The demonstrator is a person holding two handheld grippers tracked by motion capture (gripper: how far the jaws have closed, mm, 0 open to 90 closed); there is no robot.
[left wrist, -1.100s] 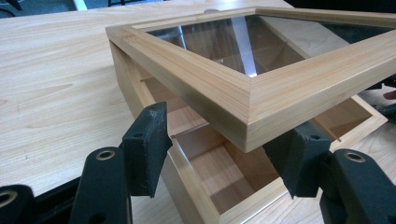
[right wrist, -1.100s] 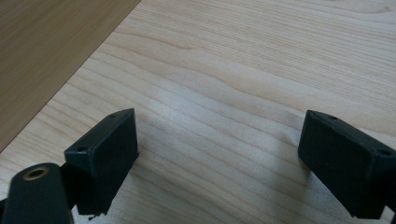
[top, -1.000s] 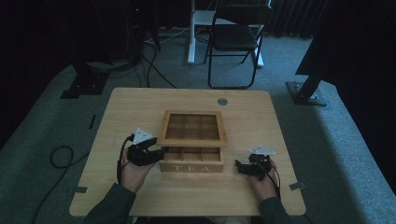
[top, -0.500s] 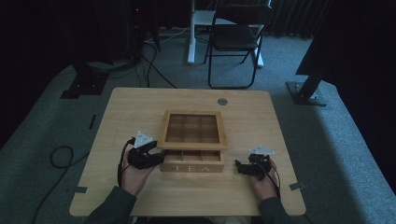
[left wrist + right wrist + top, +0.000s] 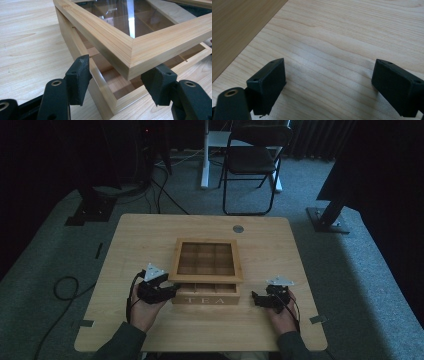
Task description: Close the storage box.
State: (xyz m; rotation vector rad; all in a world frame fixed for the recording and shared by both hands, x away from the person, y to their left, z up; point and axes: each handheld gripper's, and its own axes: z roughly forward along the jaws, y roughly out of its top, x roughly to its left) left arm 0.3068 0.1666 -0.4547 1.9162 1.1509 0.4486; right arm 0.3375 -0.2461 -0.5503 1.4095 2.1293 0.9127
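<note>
Tea box [image 5: 206,279] lies mid-worktop [image 5: 150,227], front w/ letters "TEA" facing the person, long axis left-right. It is light wood; lid [image 5: 205,260] w/ glass pane is lifted at front, tilted, gap shows compartments. Left tongs [image 5: 169,290] are open at box's front-left corner; in left gripper view the lid corner [image 5: 132,50] sits between the pads, not touching. Right tongs [image 5: 255,299] are open too, just beside box's right end, apart, over bare worktop [image 5: 352,37].

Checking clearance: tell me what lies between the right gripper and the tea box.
Only bare table between the right gripper and the tea box, as the high view shows.
</note>
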